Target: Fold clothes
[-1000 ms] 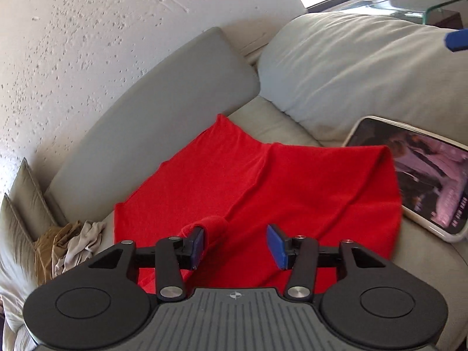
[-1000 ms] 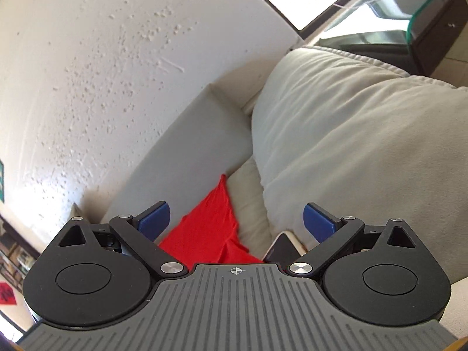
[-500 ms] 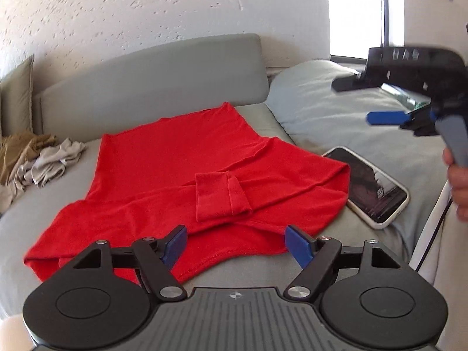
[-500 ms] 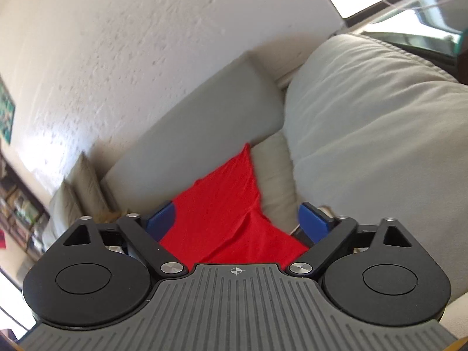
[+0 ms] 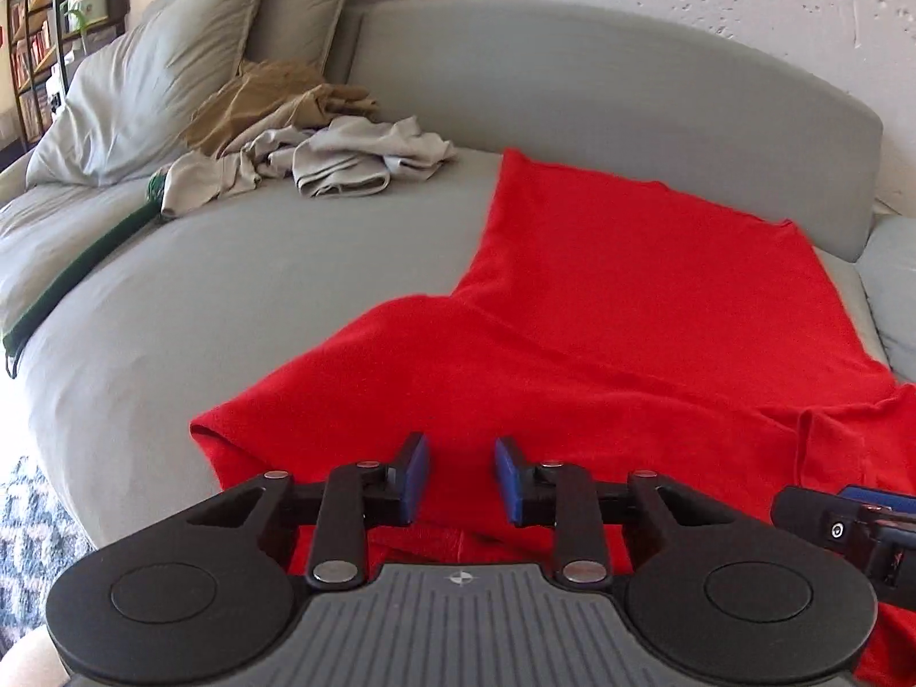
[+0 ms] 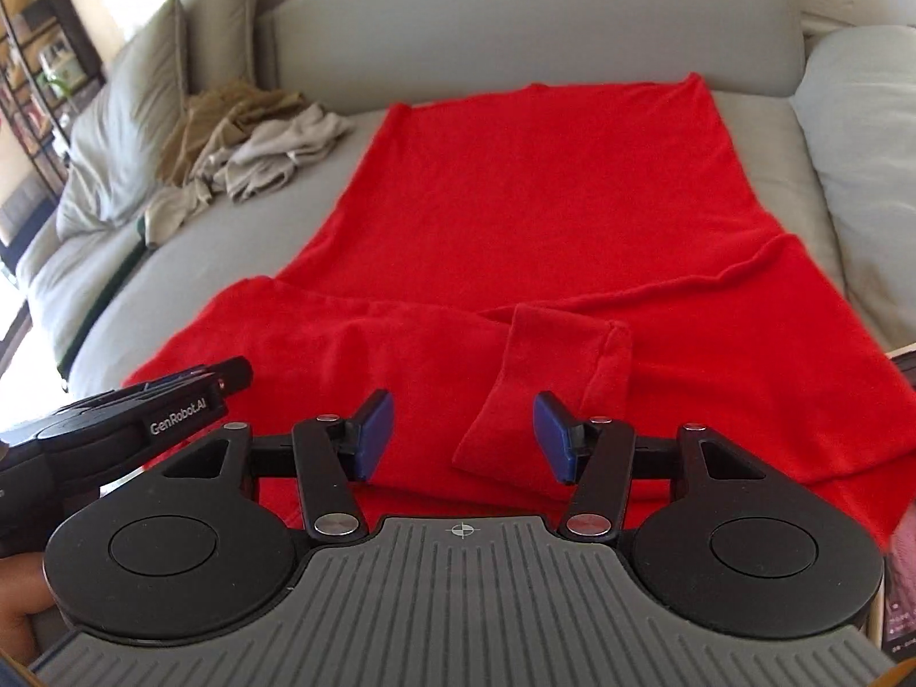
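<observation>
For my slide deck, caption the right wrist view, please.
Open right gripper hovers over a red long-sleeved knit top with folded-in sleeves, spread on a grey sofa.

The left gripper (image 5: 461, 478) is hovering low over the near edge of the red garment (image 5: 601, 343), its blue pads standing apart with nothing between them. The garment is lying spread across the grey sofa (image 5: 229, 286), reaching toward the far backrest. Far left, crumpled beige clothes (image 5: 320, 149) are sitting beside a pillow (image 5: 131, 91), while the right gripper (image 5: 847, 521) is showing at the near right edge.
</observation>
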`<state>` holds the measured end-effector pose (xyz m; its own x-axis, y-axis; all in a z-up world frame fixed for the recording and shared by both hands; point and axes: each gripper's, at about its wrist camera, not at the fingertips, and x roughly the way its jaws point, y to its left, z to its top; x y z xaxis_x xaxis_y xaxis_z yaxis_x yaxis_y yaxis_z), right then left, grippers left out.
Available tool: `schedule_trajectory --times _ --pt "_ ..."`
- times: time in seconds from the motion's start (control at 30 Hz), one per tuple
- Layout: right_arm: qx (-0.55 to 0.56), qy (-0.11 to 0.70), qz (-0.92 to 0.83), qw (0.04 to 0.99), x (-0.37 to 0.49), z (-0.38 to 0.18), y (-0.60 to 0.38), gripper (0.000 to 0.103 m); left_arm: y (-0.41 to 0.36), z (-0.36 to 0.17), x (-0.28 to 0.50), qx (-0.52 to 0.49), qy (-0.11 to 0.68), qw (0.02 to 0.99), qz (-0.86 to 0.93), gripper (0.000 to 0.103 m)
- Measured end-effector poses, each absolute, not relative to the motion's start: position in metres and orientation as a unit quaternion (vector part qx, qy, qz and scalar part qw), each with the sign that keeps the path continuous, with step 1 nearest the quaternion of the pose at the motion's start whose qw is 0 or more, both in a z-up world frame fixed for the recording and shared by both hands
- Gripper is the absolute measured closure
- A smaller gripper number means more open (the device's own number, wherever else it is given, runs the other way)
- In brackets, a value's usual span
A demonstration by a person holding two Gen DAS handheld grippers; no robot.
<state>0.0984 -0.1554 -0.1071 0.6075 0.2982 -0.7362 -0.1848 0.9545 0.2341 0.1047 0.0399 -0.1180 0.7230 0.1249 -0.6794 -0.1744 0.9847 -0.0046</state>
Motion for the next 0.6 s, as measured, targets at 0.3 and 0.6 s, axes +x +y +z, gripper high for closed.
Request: schedule_trajectory --times 0.3,0.6 --pt "-0.104 0.387 -0.042 0.915 0.085 -0.118 -0.186 0.044 0.041 -0.12 0.101 -0.03 0.366 0.927 0.076 0.068" --pt "0.08 0.338 -0.112 0.931 0.056 -0.081 -0.297 0.036 0.038 -0.121 0.106 -0.015 0.371 0.925 0.08 0.068"
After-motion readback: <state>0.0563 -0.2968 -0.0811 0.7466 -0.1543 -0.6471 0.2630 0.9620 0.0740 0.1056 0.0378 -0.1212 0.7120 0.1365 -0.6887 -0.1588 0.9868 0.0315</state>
